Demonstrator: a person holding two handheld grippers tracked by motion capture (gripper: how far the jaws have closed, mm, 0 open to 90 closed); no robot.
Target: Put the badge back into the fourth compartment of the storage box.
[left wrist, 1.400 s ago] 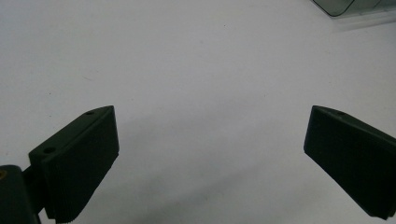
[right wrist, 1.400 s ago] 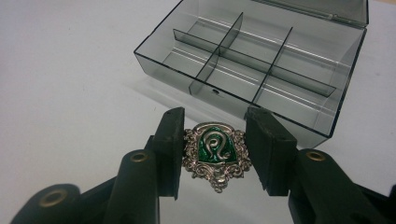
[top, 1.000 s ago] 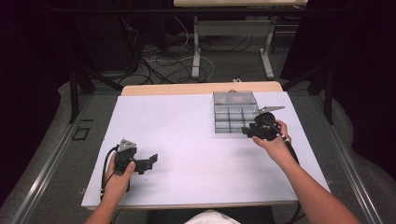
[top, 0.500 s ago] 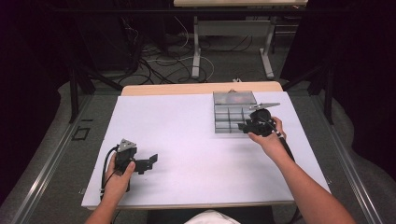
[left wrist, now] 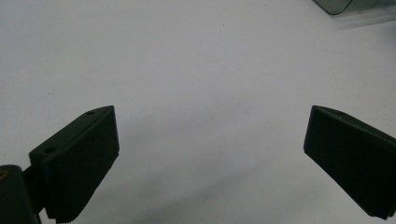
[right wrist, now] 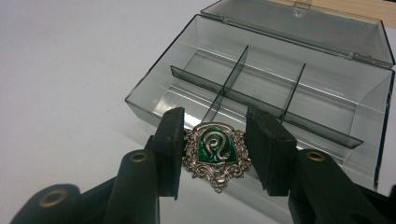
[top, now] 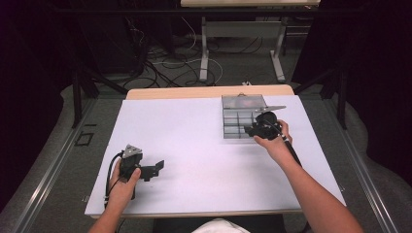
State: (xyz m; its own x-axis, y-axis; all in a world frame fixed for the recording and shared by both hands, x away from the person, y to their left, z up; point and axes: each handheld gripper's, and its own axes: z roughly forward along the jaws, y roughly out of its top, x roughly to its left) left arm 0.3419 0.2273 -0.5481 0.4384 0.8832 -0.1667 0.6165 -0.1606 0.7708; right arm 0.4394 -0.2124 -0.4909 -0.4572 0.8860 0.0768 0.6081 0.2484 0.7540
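Observation:
A silver crest badge with a green enamel centre (right wrist: 215,151) hangs upright between the two black pads of my right gripper (right wrist: 217,133), which is shut on its side edges. That gripper (top: 260,127) is held over the near right part of a clear plastic compartment box (right wrist: 154,100) whose lid lies open at the back. The box (top: 238,114) sits at the far right of the white table. My left gripper (top: 153,169) rests near the front left of the table, jaws wide apart (left wrist: 210,135) with bare tabletop between them.
The white table top (top: 194,141) has a wooden strip (top: 209,92) along its far edge. A corner of the clear box (left wrist: 336,5) shows at the top right of the left gripper view. Cables and desk legs lie on the floor beyond the table.
My right hand has shifted a little to the left over the box, still holding the badge. The left hand has stayed put.

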